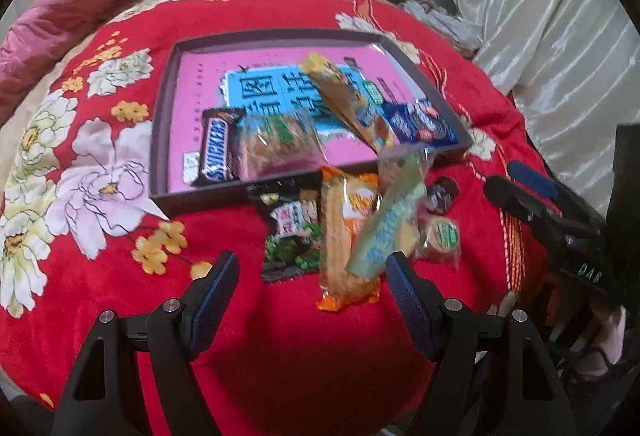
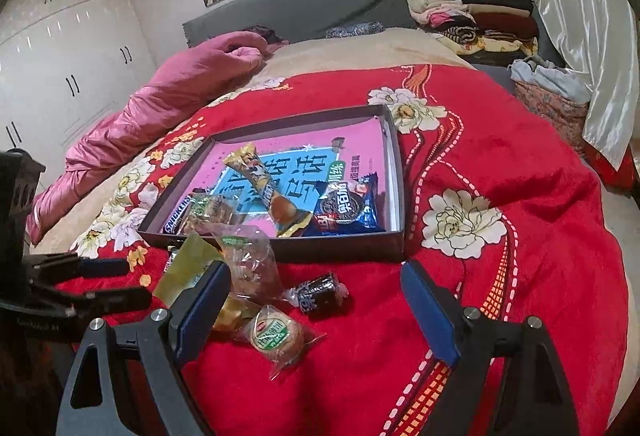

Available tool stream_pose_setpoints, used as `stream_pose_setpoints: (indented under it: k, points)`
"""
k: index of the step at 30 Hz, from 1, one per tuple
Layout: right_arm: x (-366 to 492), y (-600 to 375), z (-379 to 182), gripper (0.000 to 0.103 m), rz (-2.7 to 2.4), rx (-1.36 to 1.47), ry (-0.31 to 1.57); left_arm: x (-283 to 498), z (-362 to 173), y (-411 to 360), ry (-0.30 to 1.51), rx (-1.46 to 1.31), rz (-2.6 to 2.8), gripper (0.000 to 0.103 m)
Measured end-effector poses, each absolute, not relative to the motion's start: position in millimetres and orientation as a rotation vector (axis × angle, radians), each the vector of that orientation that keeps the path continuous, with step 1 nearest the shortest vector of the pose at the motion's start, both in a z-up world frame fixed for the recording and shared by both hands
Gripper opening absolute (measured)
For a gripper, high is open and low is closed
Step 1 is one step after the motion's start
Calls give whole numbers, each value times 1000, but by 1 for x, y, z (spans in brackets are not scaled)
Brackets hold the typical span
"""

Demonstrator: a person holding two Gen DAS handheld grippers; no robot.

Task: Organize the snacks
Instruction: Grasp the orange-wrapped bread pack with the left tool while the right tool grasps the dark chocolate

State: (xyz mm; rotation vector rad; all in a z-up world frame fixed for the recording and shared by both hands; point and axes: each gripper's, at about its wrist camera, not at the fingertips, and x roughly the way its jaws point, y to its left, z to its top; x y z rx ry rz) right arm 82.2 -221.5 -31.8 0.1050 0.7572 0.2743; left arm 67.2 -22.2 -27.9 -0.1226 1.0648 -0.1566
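Observation:
A shallow dark box (image 1: pixel 160 140) with a pink printed floor lies on the red flowered blanket. Inside are a Snickers bar (image 1: pixel 216 150), a clear cookie packet (image 1: pixel 276 148), a gold wafer bar (image 1: pixel 344 96) and a blue biscuit packet (image 1: pixel 420 124). A loose pile sits before the box's near wall: an orange packet (image 1: pixel 340 236), a blurred pale green packet (image 1: pixel 392 212) leaning on it, and a dark packet (image 1: pixel 288 236). My left gripper (image 1: pixel 312 276) hangs open over the pile's near end. My right gripper (image 2: pixel 316 288) is open above a dark candy (image 2: pixel 320 294) and a round cake packet (image 2: pixel 272 334).
A pink quilt (image 2: pixel 160 108) lies along the bed's left side. Folded clothes (image 2: pixel 472 12) are stacked at the far right by a white curtain (image 2: pixel 592 36). The other gripper (image 1: pixel 520 200) shows at the right edge of the left wrist view. Bare red blanket (image 2: pixel 520 164) spreads right of the box.

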Motion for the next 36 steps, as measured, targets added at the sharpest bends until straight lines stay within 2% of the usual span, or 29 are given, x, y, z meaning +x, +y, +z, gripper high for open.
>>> stream_pose_setpoints:
  k: [23,30,36]
  points:
    - [92,-217,-51,87,244,65,854,67,-68,-49,1133,-85,-167,77]
    - [102,-215,-65,87,225,43,911,72,-70,-43,1122,-104,-158,62]
    - [109,-200,-74,87,223,-65,927,70,-69,-35,1118,-113,-150,59]
